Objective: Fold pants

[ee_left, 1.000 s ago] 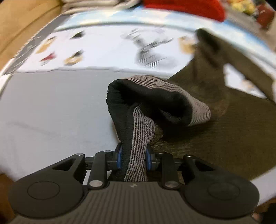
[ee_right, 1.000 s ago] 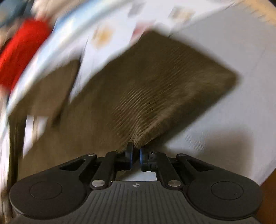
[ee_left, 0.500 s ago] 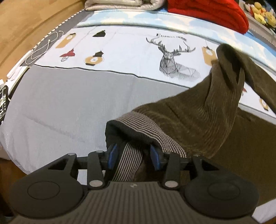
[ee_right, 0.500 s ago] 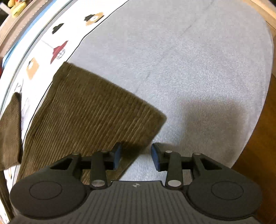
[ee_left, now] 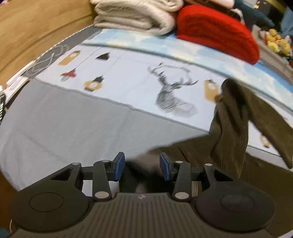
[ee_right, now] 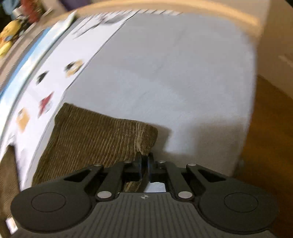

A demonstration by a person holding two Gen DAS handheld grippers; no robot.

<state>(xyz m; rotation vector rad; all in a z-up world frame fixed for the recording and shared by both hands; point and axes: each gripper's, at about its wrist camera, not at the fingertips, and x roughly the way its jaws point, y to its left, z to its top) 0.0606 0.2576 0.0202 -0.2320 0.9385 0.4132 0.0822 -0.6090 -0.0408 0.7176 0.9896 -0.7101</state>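
Observation:
Brown corduroy pants (ee_left: 230, 139) lie crumpled on the bed, one leg humped up at the right of the left wrist view. My left gripper (ee_left: 142, 168) is open, its blue pads (ee_left: 120, 168) well apart. The dark waistband (ee_left: 144, 163) shows blurred between and below them, with neither pad pressing on it. In the right wrist view a pant leg (ee_right: 95, 139) lies flat on the grey sheet. My right gripper (ee_right: 145, 161) is shut on the near corner of its hem. A second strip of brown cloth (ee_right: 7, 164) shows at the left edge.
The bed carries a grey sheet (ee_right: 174, 82) and a printed cover with a deer (ee_left: 174, 98). A folded beige blanket (ee_left: 135, 16), a red blanket (ee_left: 216, 31) and yellow toys (ee_left: 276, 42) sit at the far side. Wooden floor (ee_right: 271, 128) lies beyond the bed's right edge.
My left jaws let go of the striped waistband and the gripper lifted away from it. My right jaws dropped the leg, swung across it, then shut on the hem corner.

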